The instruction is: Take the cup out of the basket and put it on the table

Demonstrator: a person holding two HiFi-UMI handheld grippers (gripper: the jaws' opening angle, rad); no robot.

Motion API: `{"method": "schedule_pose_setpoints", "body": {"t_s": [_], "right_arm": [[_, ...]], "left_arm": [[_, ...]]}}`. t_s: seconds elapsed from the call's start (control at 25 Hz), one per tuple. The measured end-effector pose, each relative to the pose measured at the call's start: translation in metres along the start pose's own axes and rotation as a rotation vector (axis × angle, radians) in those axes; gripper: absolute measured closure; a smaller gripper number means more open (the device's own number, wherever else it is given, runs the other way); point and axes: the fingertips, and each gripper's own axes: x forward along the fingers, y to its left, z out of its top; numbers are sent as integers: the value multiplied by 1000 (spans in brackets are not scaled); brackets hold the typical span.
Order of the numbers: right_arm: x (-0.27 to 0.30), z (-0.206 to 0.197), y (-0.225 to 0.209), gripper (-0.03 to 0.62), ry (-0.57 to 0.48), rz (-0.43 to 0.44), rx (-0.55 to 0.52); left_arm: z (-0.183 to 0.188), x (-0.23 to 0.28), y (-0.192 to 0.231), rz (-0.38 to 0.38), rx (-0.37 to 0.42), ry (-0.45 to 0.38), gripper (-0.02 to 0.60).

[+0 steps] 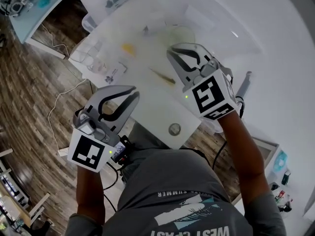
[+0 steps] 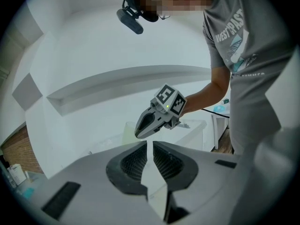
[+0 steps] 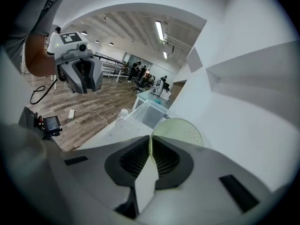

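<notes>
My right gripper [image 1: 171, 52] is shut on the wall of a pale green translucent cup [image 1: 181, 35], held over the white table [image 1: 275, 48]. In the right gripper view the cup [image 3: 182, 131] shows its round face just past the right gripper [image 3: 151, 144], its rim pinched between the pads. A clear plastic basket [image 1: 98, 53] stands left of the cup. My left gripper [image 1: 135, 93] hangs near the table's front edge with its jaws together and nothing in them. From the left gripper [image 2: 150, 146] I see the right gripper [image 2: 140, 131] and the cup [image 2: 129, 134] behind it.
A small yellow item [image 1: 128, 47] lies in the basket and a thin stick [image 1: 162, 76] beside it. A round metal disc [image 1: 174, 129] sits on the table's near corner. Cables [image 1: 64, 95] run over the wooden floor at left. A grey tool [image 1: 244, 84] lies right of my right hand.
</notes>
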Motion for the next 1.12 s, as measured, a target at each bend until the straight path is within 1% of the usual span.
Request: {"method": "schedule_pose_setpoints", "body": {"t_s": [0.28, 0.4, 0.52, 0.76, 1.0, 1.12], "right_arm": [[-36, 21, 33, 562, -59, 21, -16], [-50, 26, 46, 562, -78, 32, -18], [-61, 30, 58, 562, -104, 38, -6], [-74, 29, 87, 562, -114, 86, 6], [-82, 32, 110, 562, -133, 116, -10], [-84, 35, 126, 562, -142, 146, -19]], "left_arm": [[-8, -7, -8, 27, -5, 21, 537], [-9, -9, -12, 38, -3, 29, 566], [-10, -10, -17, 39, -4, 38, 571], [-17, -11, -28, 28, -13, 57, 572], [-26, -13, -38, 31, -28, 69, 572], [-30, -17, -42, 36, -37, 74, 572]]}}
